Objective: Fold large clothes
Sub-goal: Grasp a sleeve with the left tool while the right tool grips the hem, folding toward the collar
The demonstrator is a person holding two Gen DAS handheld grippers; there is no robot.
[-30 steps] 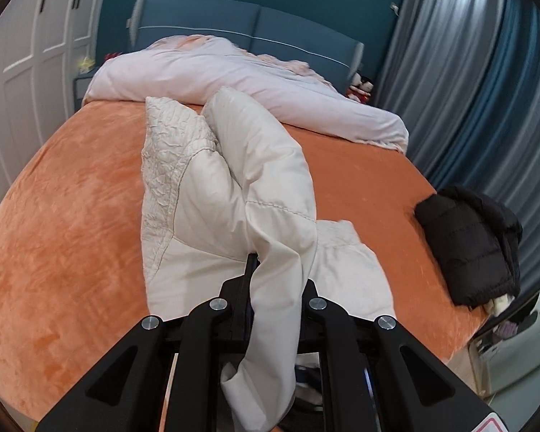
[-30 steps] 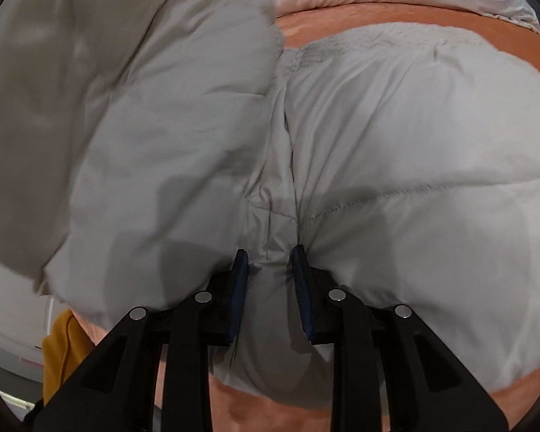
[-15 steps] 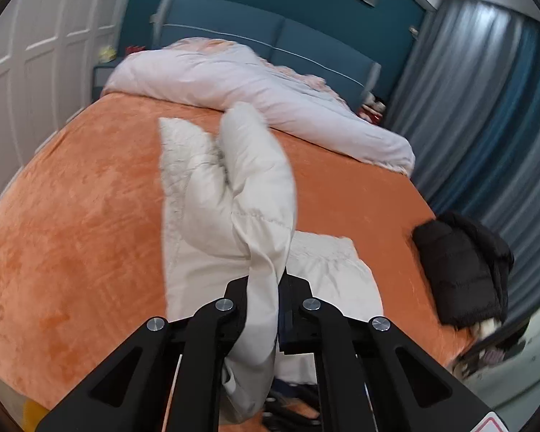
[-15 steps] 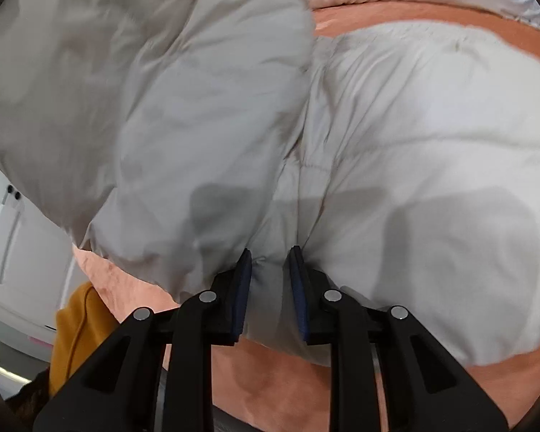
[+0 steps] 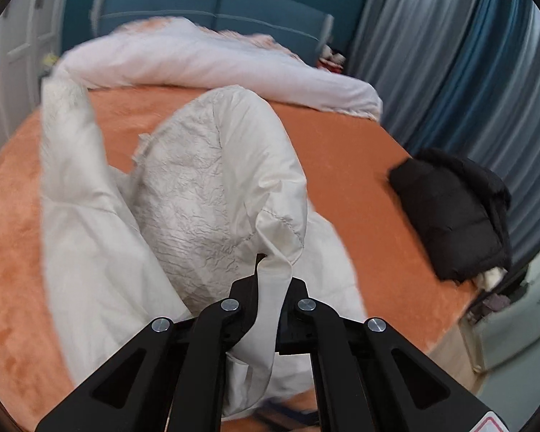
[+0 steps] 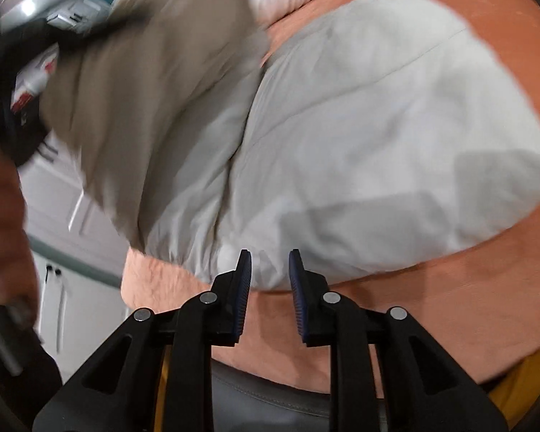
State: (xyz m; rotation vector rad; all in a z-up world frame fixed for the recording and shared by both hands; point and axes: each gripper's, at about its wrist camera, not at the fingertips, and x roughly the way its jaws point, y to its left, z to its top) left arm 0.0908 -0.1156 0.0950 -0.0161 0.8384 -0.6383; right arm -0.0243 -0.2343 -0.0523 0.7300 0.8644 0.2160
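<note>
A large cream puffer jacket (image 5: 212, 187) lies on the orange bed (image 5: 352, 165). My left gripper (image 5: 270, 280) is shut on a fold of the jacket's edge and holds it raised, so the cloth arches up in front of me. In the right wrist view the jacket (image 6: 378, 151) spreads over the bed (image 6: 450, 280), with a lifted, blurred part (image 6: 154, 100) hanging at upper left. My right gripper (image 6: 269, 270) is open at the jacket's near hem, its blue pads (image 6: 244, 280) apart with no cloth between them.
A black folded jacket (image 5: 453, 212) lies at the bed's right edge. A pale pink duvet (image 5: 212, 61) is bunched along the blue headboard (image 5: 212, 3). Grey-blue curtains (image 5: 468, 64) hang at right. White wardrobe doors (image 6: 64, 252) stand left of the bed.
My right gripper has let go of the jacket's hem and drawn back to its edge. My left gripper has carried its held fold further across, and the jacket now arches higher.
</note>
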